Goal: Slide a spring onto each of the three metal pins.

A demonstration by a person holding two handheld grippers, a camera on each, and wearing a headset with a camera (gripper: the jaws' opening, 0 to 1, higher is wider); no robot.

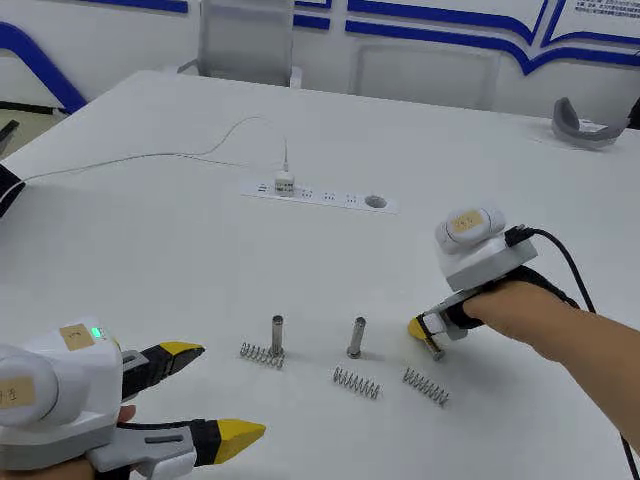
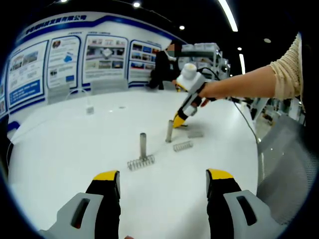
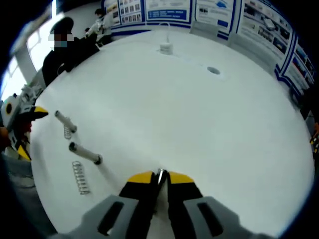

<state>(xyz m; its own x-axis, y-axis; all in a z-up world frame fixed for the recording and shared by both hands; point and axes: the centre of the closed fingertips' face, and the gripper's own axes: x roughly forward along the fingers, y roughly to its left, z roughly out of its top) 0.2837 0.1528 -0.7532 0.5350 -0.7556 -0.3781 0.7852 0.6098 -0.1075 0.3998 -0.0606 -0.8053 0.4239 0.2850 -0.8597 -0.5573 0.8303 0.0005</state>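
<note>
Two metal pins stand upright on the white table, the left pin (image 1: 277, 334) (image 2: 143, 145) and the right pin (image 1: 357, 336) (image 2: 169, 130). One spring (image 1: 262, 353) (image 2: 140, 162) lies against the left pin's foot. A second spring (image 1: 356, 383) (image 2: 183, 145) and a third spring (image 1: 426, 386) (image 2: 195, 134) lie loose in front. My right gripper (image 1: 428, 338) (image 3: 159, 177), tips down at the table right of the pins, is shut on a thin metal pin whose end shows between the jaws. My left gripper (image 1: 215, 392) (image 2: 163, 177) hovers open and empty, near-left of the pins.
A power strip (image 1: 320, 195) with a white plug and cable lies across the middle of the table. A chair (image 1: 245, 40) stands behind the far edge. A grey object (image 1: 585, 125) rests at the far right. A person (image 3: 62, 47) is at the table's far side.
</note>
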